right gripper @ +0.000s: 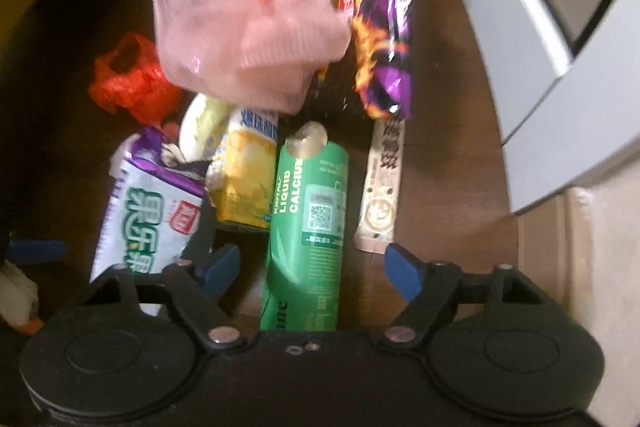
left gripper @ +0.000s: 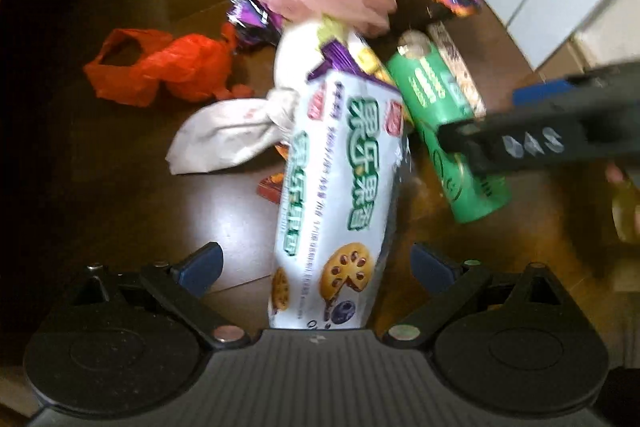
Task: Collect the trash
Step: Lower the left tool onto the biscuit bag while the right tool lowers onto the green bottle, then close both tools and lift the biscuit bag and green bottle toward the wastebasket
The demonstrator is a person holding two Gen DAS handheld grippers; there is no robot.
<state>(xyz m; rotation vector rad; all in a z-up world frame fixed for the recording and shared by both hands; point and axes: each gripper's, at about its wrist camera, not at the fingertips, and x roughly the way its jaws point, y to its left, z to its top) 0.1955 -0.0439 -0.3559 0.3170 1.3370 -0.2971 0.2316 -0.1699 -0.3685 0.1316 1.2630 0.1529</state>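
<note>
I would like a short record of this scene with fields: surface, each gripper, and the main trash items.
surface: dark wooden table
left gripper: open, white biscuit pack lies between its fingers
right gripper: open, green calcium tube lies between its fingers
other trash: pink mesh, purple chip bag, red plastic bag, yellow carton
</note>
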